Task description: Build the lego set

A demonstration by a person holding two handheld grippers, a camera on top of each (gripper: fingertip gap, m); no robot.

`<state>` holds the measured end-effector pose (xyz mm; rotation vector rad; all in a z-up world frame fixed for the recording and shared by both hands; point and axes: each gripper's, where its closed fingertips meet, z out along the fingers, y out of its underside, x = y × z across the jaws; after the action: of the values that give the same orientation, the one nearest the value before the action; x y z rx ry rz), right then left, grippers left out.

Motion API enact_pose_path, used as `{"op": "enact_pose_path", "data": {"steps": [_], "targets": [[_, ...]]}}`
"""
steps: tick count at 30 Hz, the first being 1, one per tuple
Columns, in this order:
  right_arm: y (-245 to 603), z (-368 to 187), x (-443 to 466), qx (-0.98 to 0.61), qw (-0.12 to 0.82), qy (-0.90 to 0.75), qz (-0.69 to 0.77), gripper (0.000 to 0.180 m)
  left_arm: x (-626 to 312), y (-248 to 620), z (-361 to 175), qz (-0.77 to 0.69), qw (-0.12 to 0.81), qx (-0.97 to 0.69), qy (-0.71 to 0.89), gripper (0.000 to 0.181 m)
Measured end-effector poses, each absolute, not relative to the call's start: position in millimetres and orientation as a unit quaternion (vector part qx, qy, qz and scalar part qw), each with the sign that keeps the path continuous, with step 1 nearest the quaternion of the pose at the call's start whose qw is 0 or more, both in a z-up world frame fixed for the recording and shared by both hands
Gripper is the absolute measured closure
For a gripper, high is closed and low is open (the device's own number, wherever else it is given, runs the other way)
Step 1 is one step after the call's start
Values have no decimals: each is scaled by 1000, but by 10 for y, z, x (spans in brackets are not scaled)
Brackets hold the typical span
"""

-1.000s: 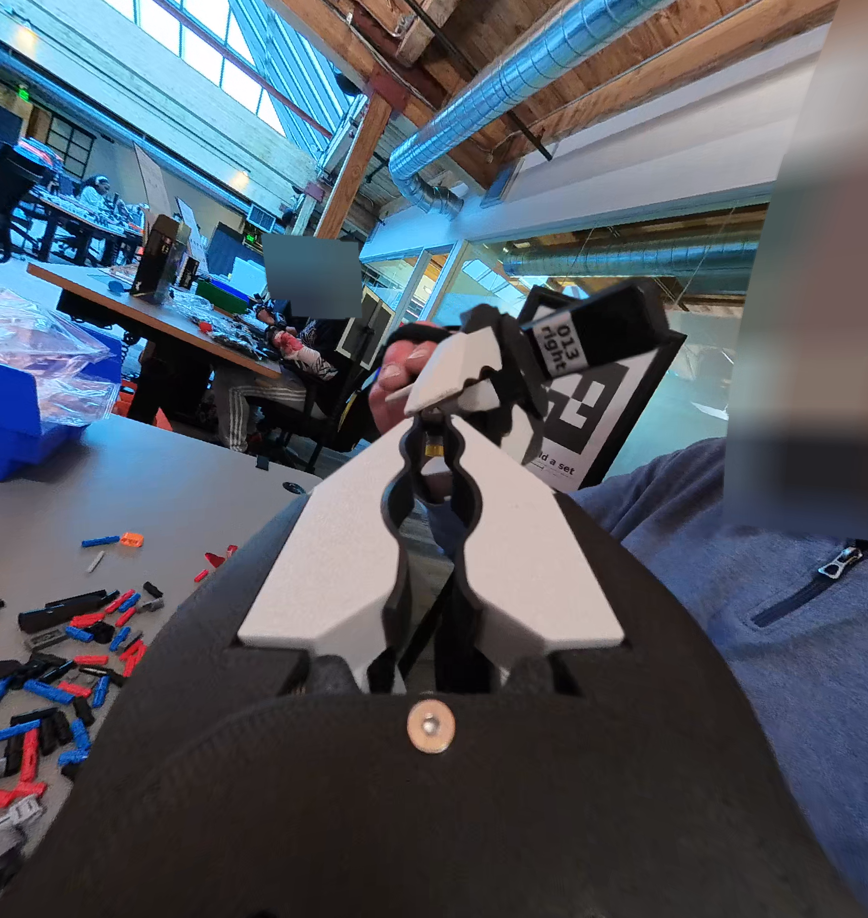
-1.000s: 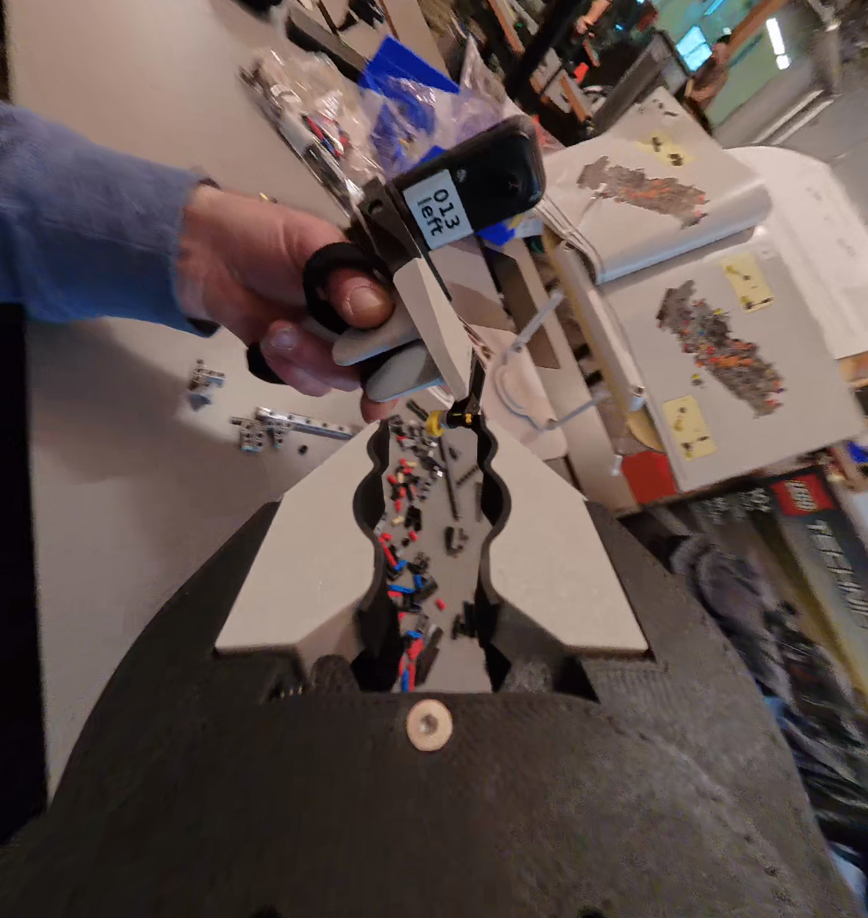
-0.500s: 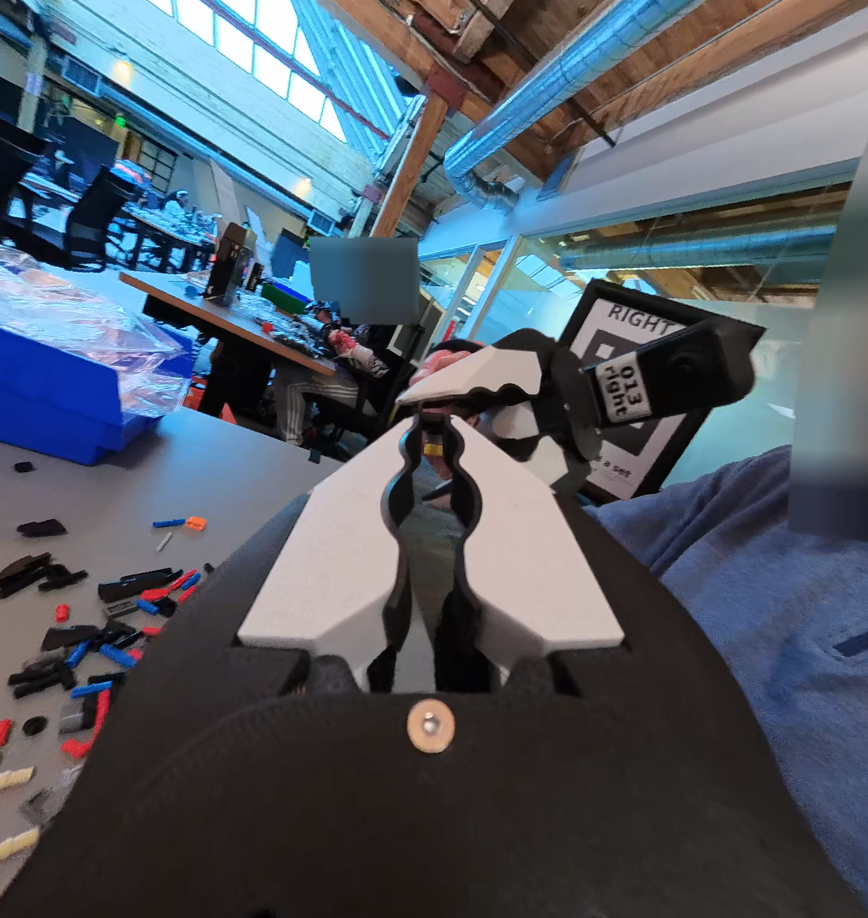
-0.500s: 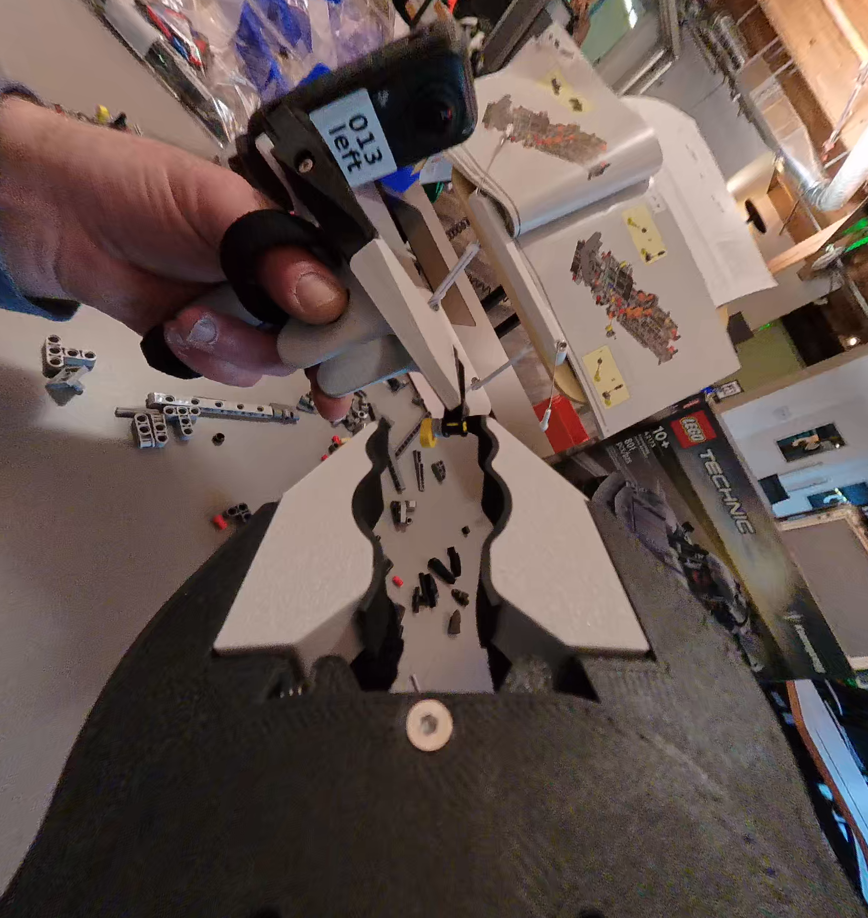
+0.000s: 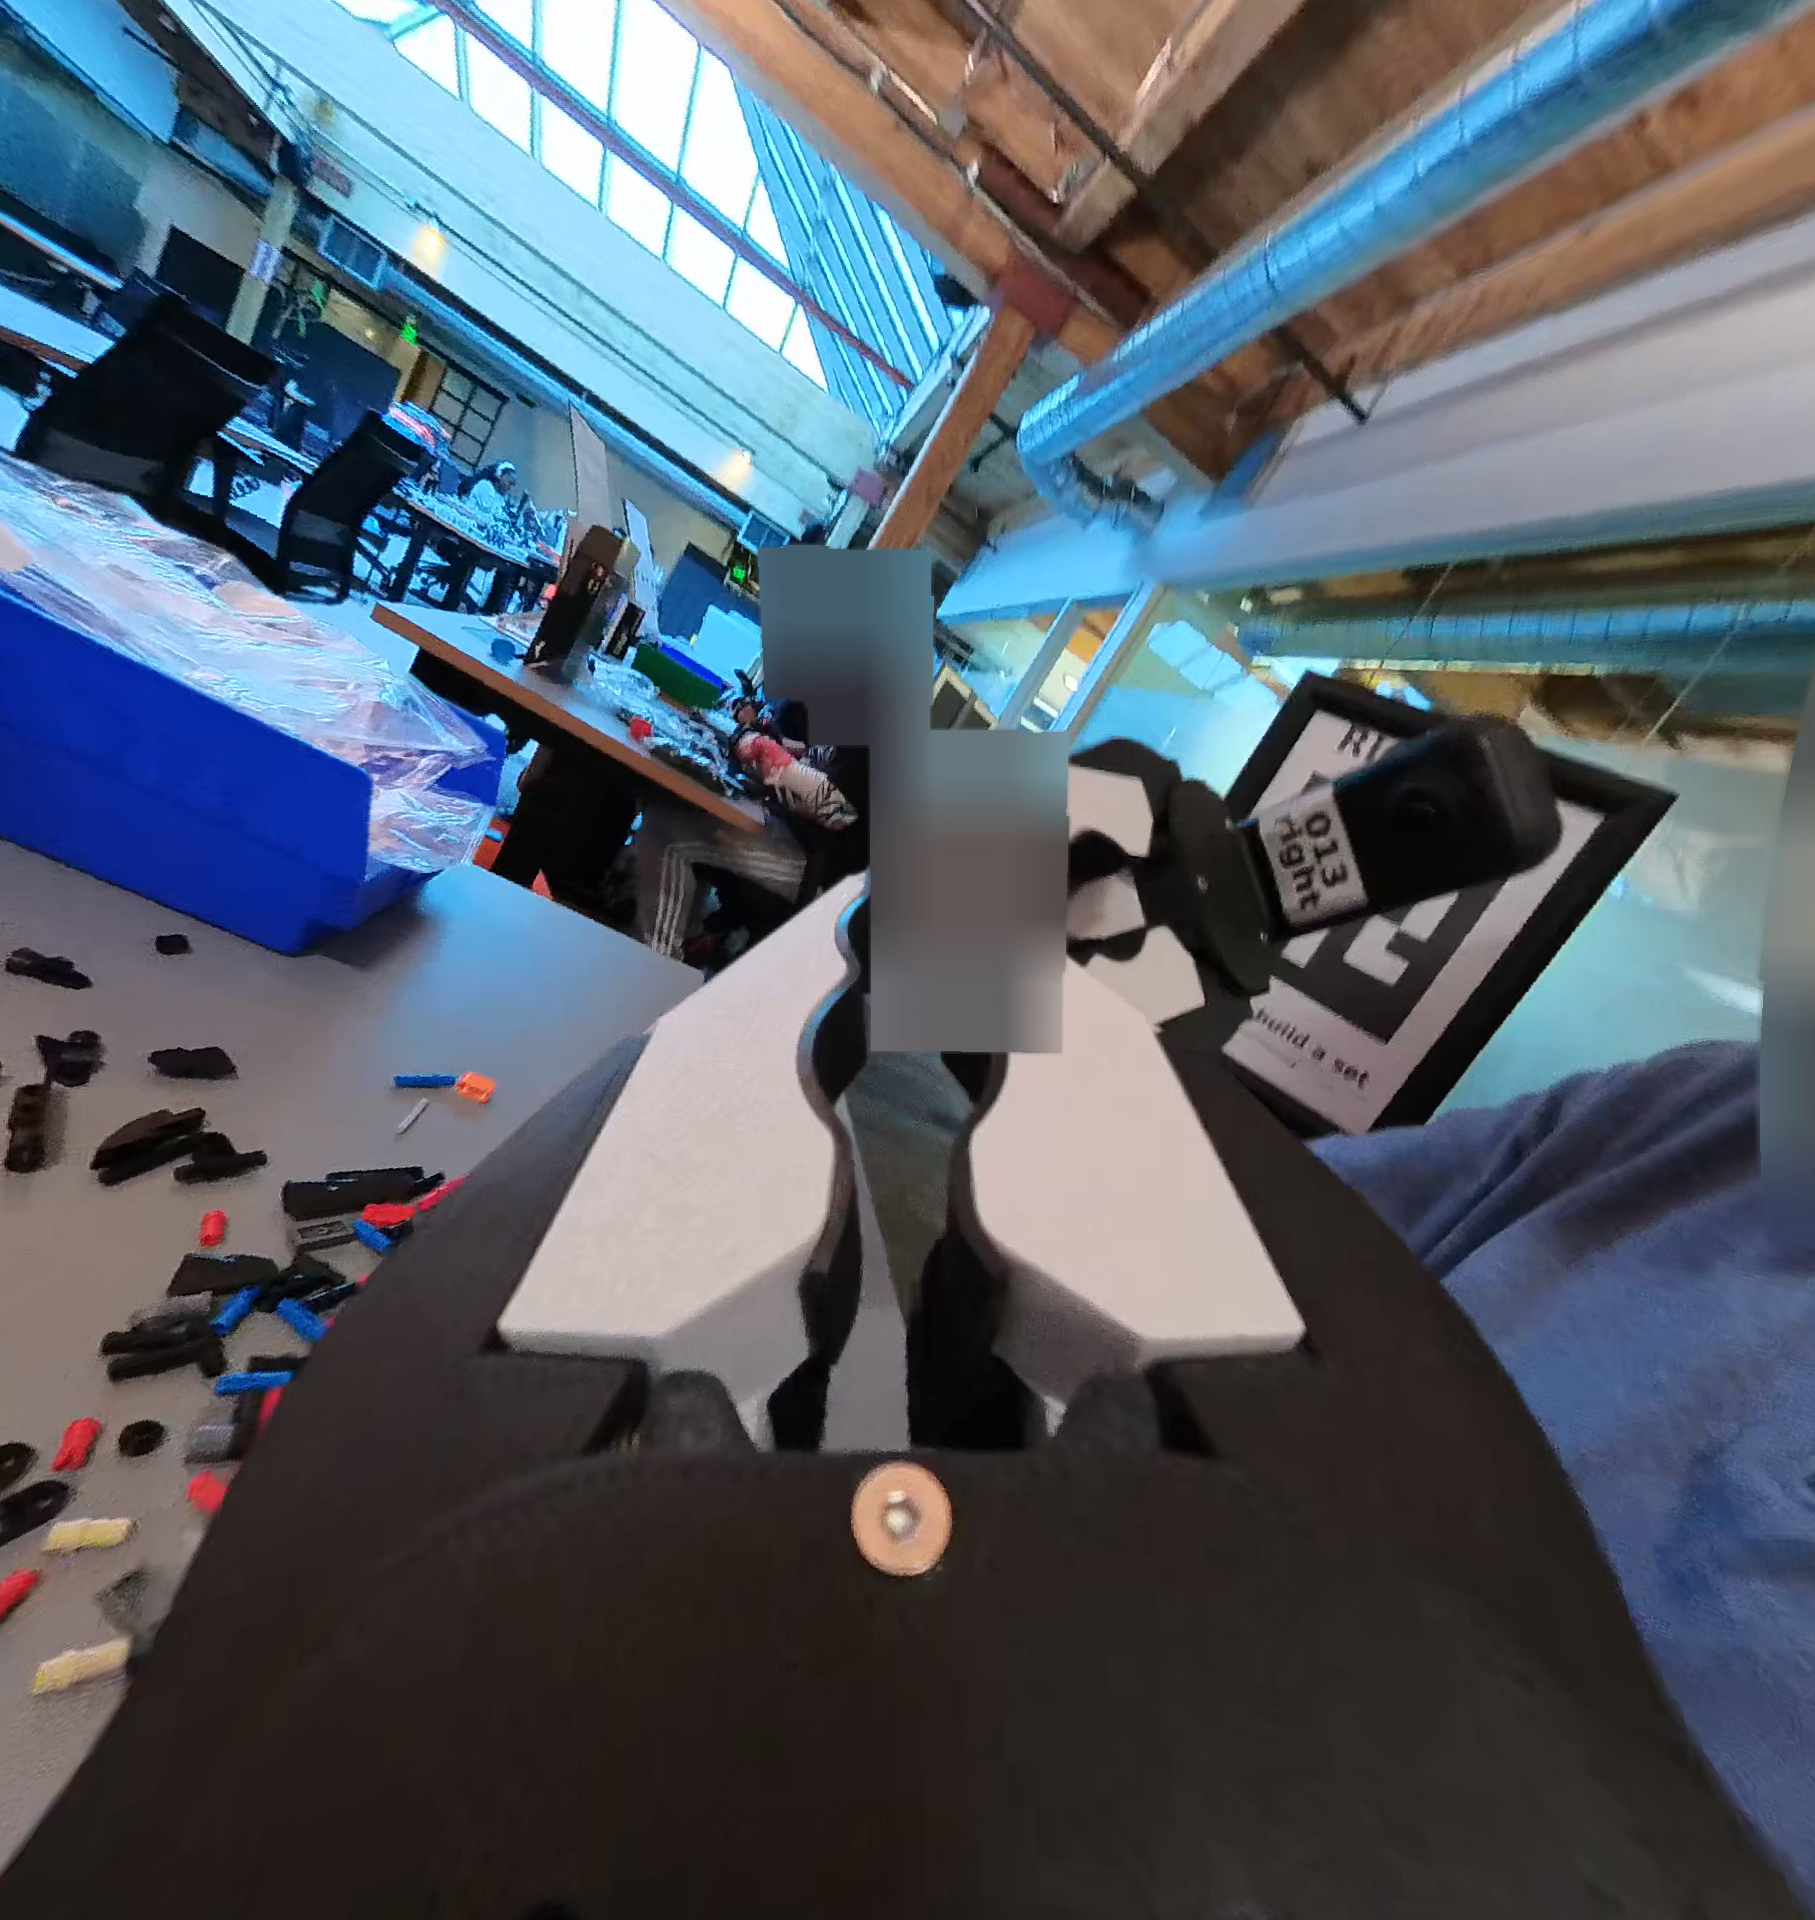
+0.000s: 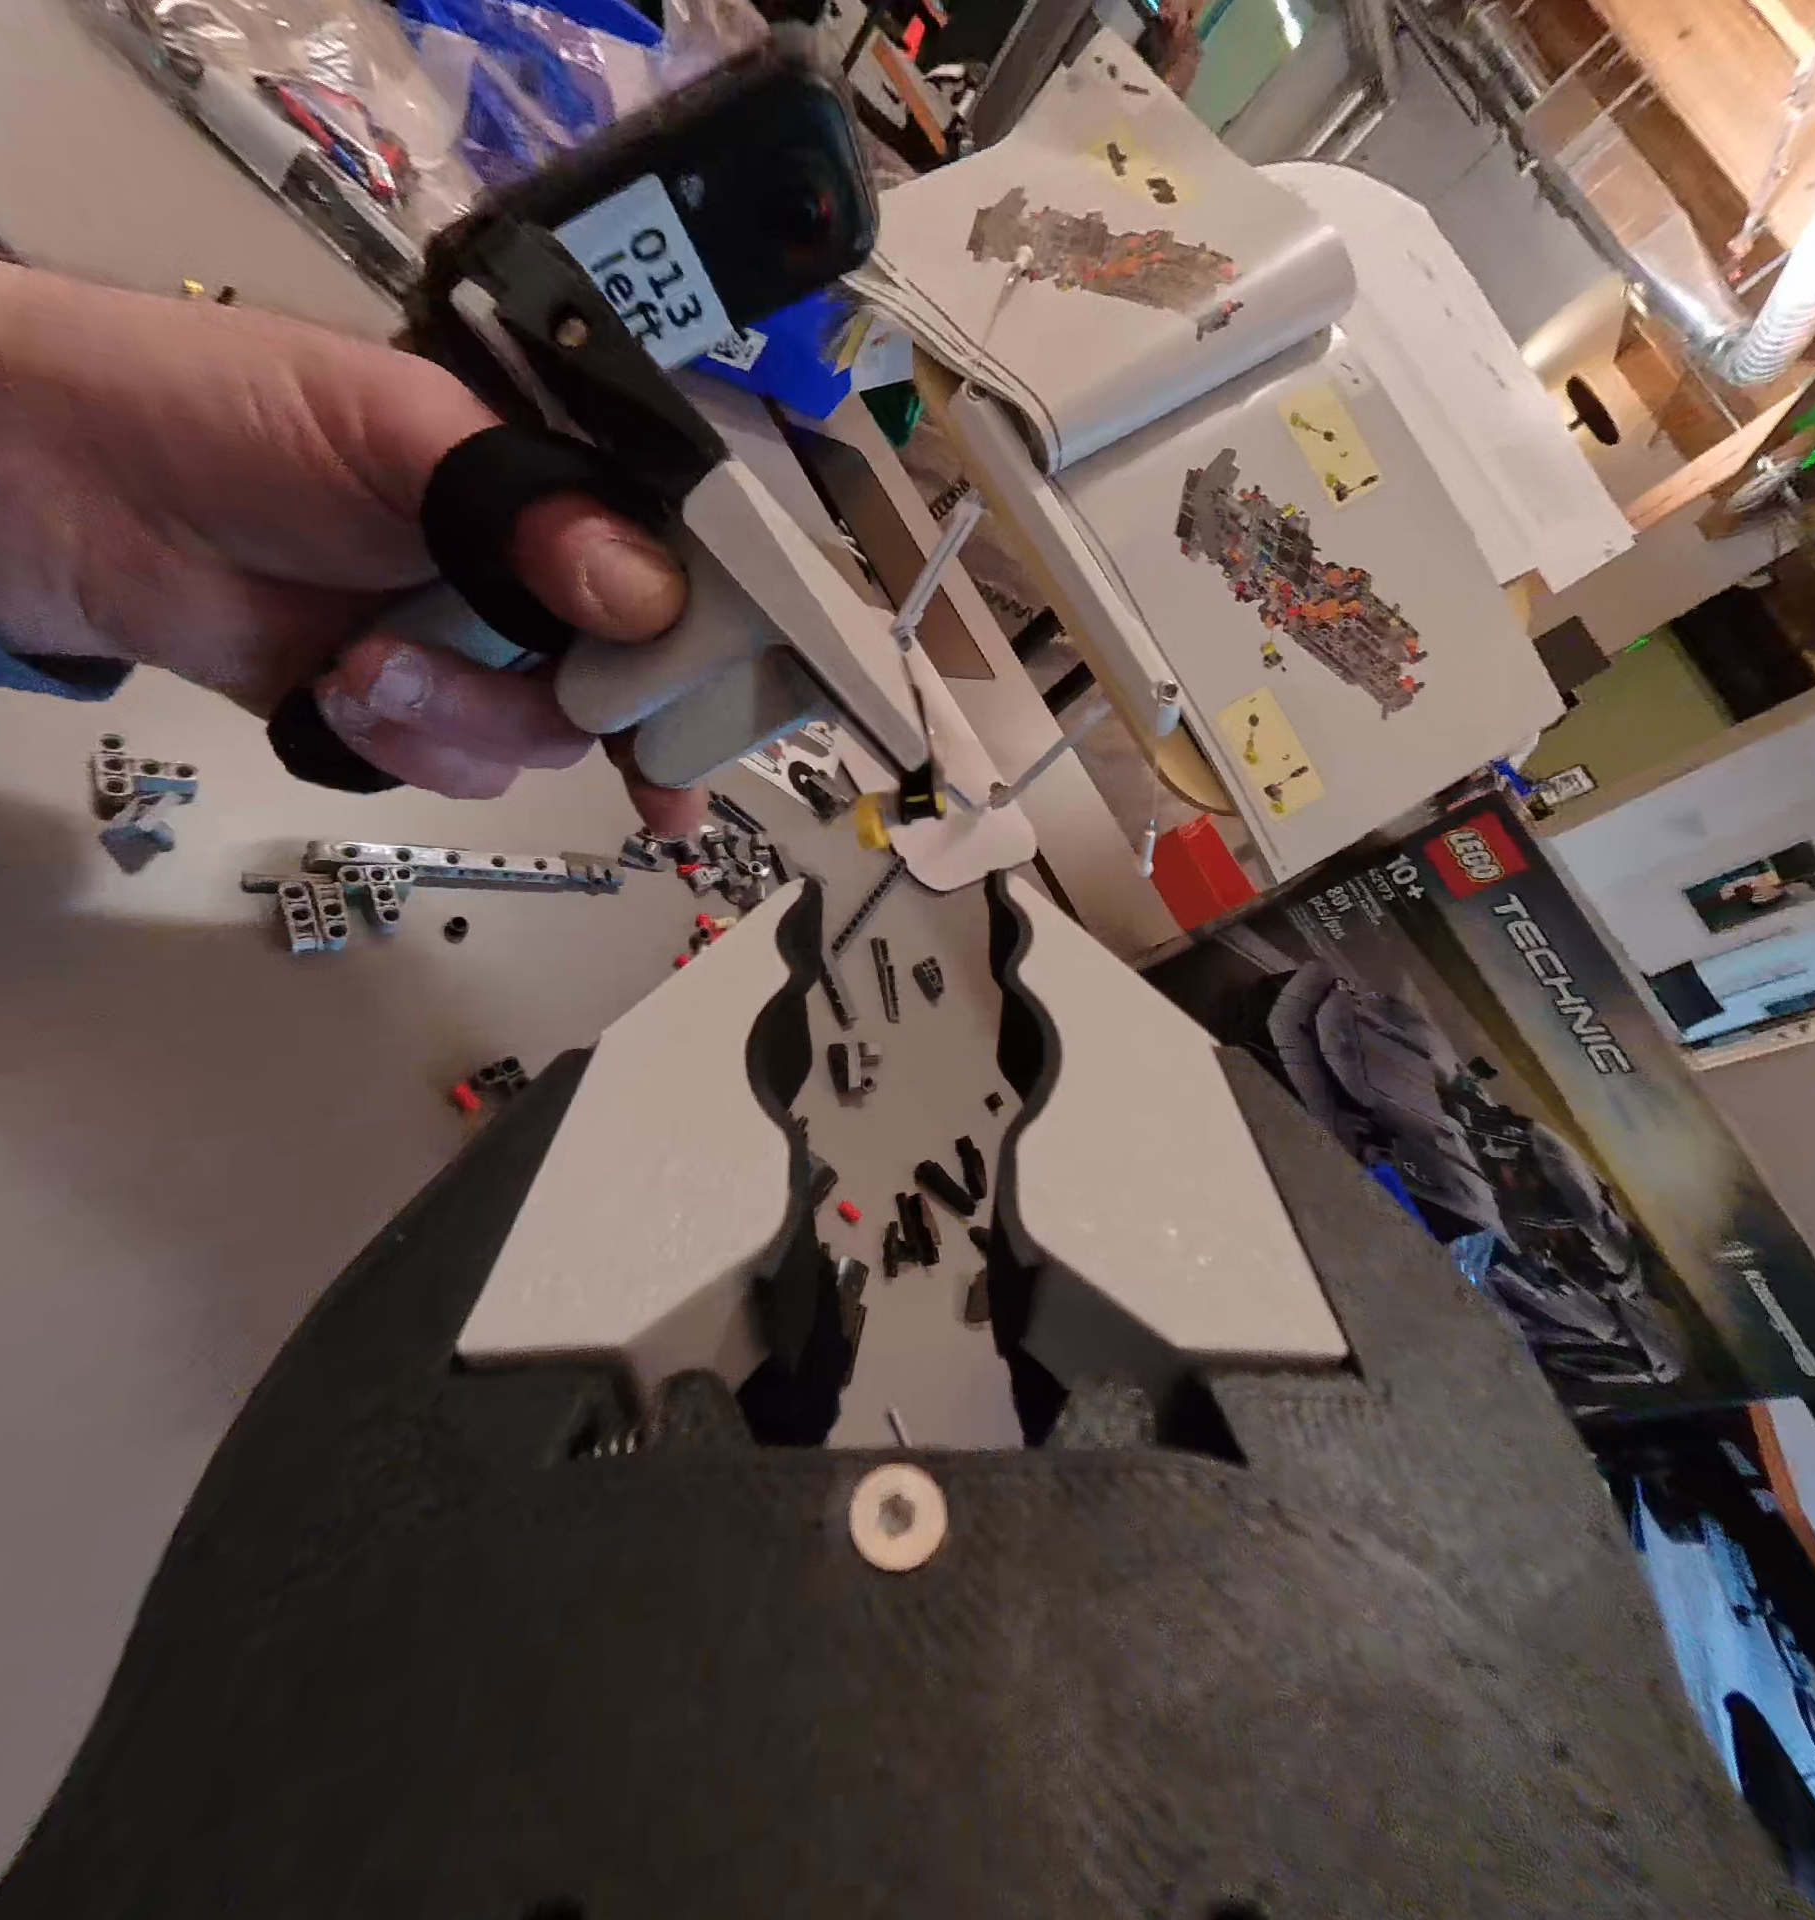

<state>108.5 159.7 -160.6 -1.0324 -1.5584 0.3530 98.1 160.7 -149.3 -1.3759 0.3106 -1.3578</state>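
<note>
My left gripper (image 6: 908,808) is shut on a small yellow and black Lego piece (image 6: 895,812), held in the air above the grey table (image 6: 207,1091). My right gripper (image 6: 903,899) is open and empty, its tips just short of that piece and pointing at it. In the left wrist view a blurred patch hides my left gripper's tips (image 5: 918,925) and the piece; my right gripper (image 5: 1085,883) faces them from the right. Several loose black, red and blue pieces (image 5: 259,1299) lie on the table, along with a grey beam assembly (image 6: 446,868).
An open instruction booklet (image 6: 1298,499) stands on a wire holder at the back, with the set's box (image 6: 1557,1039) to its right. A blue bin with plastic bags (image 5: 155,769) sits at the table's far side. My blue sleeve (image 5: 1609,1299) is at the right. Other people sit at a far desk. My left and right fingertips are right by each other.
Both grippers swung round together. The yellow and black piece, level with my right gripper's tips before, now sits a little beyond them. My left gripper stays shut on it.
</note>
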Motion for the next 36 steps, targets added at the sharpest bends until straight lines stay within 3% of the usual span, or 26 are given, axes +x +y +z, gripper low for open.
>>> {"op": "enact_pose_path", "data": {"steps": [2, 13, 21, 36], "targets": [[1532, -1599, 1065, -429, 592, -666, 151, 161, 993, 1632, -1504, -589, 553, -579, 112, 175], [1588, -1571, 1027, -417, 611, -664, 108, 179, 1033, 1658, -1447, -620, 546, -559, 67, 176], [1581, -1535, 1033, -410, 608, -669, 121, 180, 1031, 1663, -1420, -632, 542, -551, 54, 176], [1611, -1496, 1106, -443, 516, -670, 298, 180, 1045, 1690, -1379, -618, 555, -553, 57, 172]]}}
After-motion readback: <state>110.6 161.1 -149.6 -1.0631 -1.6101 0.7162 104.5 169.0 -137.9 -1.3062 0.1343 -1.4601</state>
